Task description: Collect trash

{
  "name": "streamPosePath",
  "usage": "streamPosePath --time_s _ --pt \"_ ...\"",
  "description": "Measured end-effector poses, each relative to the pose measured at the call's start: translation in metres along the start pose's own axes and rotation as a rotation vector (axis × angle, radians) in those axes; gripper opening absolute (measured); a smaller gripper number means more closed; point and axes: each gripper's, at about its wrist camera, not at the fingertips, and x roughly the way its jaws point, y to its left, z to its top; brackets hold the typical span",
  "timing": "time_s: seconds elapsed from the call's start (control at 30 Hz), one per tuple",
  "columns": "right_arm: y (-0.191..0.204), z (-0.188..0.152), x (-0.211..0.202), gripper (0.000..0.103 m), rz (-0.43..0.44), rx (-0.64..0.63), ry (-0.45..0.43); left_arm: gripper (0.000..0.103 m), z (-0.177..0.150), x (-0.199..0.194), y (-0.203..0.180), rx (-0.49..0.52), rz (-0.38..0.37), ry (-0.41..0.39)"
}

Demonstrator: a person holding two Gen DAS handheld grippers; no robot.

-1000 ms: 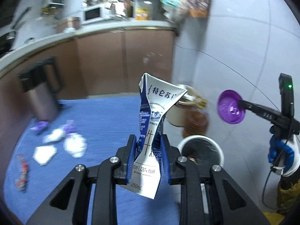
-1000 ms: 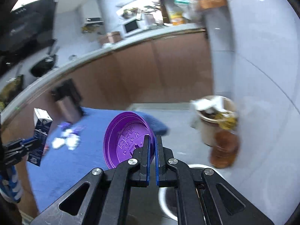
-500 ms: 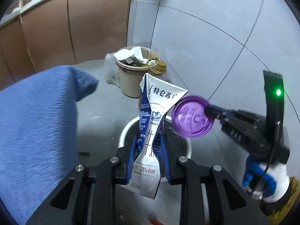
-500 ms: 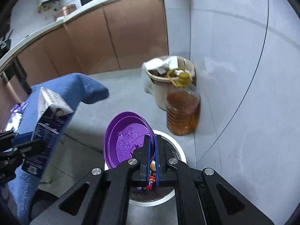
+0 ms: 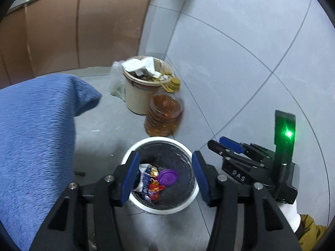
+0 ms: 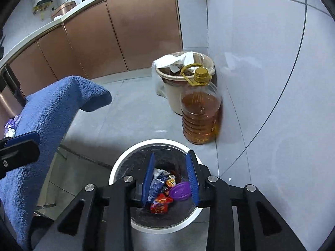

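Both grippers hang over a white-rimmed trash bin [image 5: 146,206] with a black liner on the floor. My left gripper [image 5: 165,176] is open, its jaws still opening, with nothing between the pads. The milk carton [image 5: 143,176] and the purple lid [image 5: 167,176] lie inside the bin among red wrappers [image 5: 155,189]. My right gripper [image 6: 170,178] is also open and opening, empty, above the same bin [image 6: 117,167]; below it lie the purple lid [image 6: 180,191] and the carton [image 6: 156,185]. The right gripper [image 5: 215,142] shows at the right of the left wrist view.
A beige bin [image 5: 138,100] stuffed with paper stands by the tiled wall, with a large oil bottle [image 5: 165,115] in front of it. The blue-clothed table [image 5: 31,136] borders the bin on the left. Brown cabinets [image 6: 94,41] run along the back.
Both grippers came from above the table to over the bin and sank. The left one let go of the milk carton and the right one the purple lid; both now lie in the bin.
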Motion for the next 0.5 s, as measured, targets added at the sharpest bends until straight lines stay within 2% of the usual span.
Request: streamPosePath --time_s 0.13,0.27,0.4,0.5 --pt "0.013 0.007 -0.015 0.032 0.041 -0.012 -0.029 0.05 -0.005 -0.03 0.012 -0.02 0.061 -0.058" --pt "0.044 0.017 -0.043 0.033 0.106 -0.055 -0.087 0.05 -0.014 -0.071 0.028 -0.052 0.135 -0.135" --pt "0.088 0.027 -0.077 0.037 0.179 -0.137 -0.156 0.05 -0.03 -0.118 0.044 -0.082 0.236 -0.217" --pt "0.127 0.027 -0.104 0.039 0.247 -0.205 -0.205 0.05 -0.045 -0.154 0.058 -0.115 0.355 -0.274"
